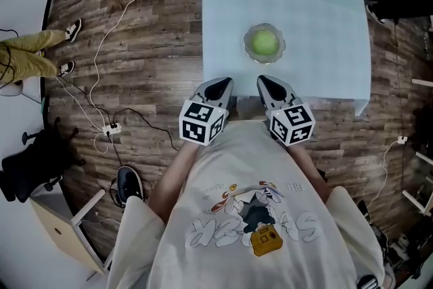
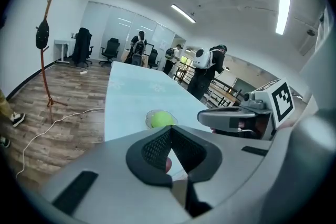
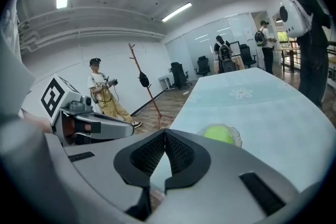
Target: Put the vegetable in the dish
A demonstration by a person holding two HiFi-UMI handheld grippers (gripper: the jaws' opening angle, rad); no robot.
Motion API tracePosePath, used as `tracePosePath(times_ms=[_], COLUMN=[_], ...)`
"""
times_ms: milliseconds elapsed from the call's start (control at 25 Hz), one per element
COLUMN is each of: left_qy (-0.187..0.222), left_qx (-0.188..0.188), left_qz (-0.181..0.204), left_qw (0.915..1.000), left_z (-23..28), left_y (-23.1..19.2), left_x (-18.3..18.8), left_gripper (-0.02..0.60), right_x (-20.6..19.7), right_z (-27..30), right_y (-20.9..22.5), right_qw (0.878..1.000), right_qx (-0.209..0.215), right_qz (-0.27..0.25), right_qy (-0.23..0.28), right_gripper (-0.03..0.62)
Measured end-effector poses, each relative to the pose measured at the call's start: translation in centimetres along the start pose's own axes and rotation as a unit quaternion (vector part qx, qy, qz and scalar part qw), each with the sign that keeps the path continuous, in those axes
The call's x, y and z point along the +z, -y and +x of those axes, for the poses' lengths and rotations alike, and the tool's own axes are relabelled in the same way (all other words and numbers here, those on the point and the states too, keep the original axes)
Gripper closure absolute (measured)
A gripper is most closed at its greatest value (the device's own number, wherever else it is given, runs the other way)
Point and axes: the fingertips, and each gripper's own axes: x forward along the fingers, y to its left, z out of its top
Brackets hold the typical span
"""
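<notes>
A round green vegetable (image 1: 264, 42) lies inside a small clear glass dish (image 1: 252, 55) on the table's pale blue cloth (image 1: 318, 17). Both grippers hover side by side at the table's near edge, short of the dish. My left gripper (image 1: 218, 86) has its jaws closed together with nothing between them, and my right gripper (image 1: 267, 83) looks the same. In the left gripper view the closed left gripper (image 2: 170, 129) points toward the vegetable (image 2: 161, 119), with the right gripper (image 2: 231, 118) beside it. The right gripper view shows its own tips (image 3: 165, 132) meeting, with the vegetable (image 3: 218, 134) ahead.
The cloth-covered table runs away from me over a wood floor. White and black cables and a power strip (image 1: 110, 127) lie on the floor to the left. A person in yellow trousers (image 1: 27, 57) stands far left near a coat stand (image 2: 44, 39). Other people stand beyond the table's far end.
</notes>
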Motion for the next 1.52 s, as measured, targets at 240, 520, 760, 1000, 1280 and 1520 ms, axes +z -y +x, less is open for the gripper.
tracePosePath(times_ms=[240, 520, 760, 1000, 1280, 1520], left_qy=[0.022, 0.063, 0.075, 0.084, 0.080, 0.084], left_qx=[0.003, -0.025, -0.055, -0.049, -0.052, -0.037], left_qz=[0.055, 0.059, 0.053, 0.071, 0.077, 0.059], left_qw=[0.9982, 0.9960, 0.9942, 0.9927, 0.9925, 0.9940], left_z=[-5.0, -9.3, -12.1, -13.3, -14.6, -15.2], left_y=[1.4, 3.7, 7.7, 8.7, 8.8, 7.2], left_x=[-0.2, -0.3, -2.2, -2.9, -4.4, -4.3], left_gripper=[0.575, 0.575, 0.575, 0.574, 0.575, 0.575], right_x=[1.0, 2.1, 0.0, -1.3, -1.4, -2.0], right_z=[-2.3, -5.7, -9.4, -11.2, -10.9, -9.4], right_y=[-4.5, -9.9, -12.8, -12.8, -15.0, -16.2], right_qw=[0.999, 0.994, 0.990, 0.987, 0.988, 0.992], right_qx=[-0.016, -0.040, -0.067, -0.090, -0.080, -0.059], right_qz=[0.000, 0.001, 0.014, 0.022, 0.010, 0.004], right_qy=[0.042, 0.104, 0.124, 0.134, 0.133, 0.113], right_gripper=[0.572, 0.572, 0.572, 0.572, 0.572, 0.572])
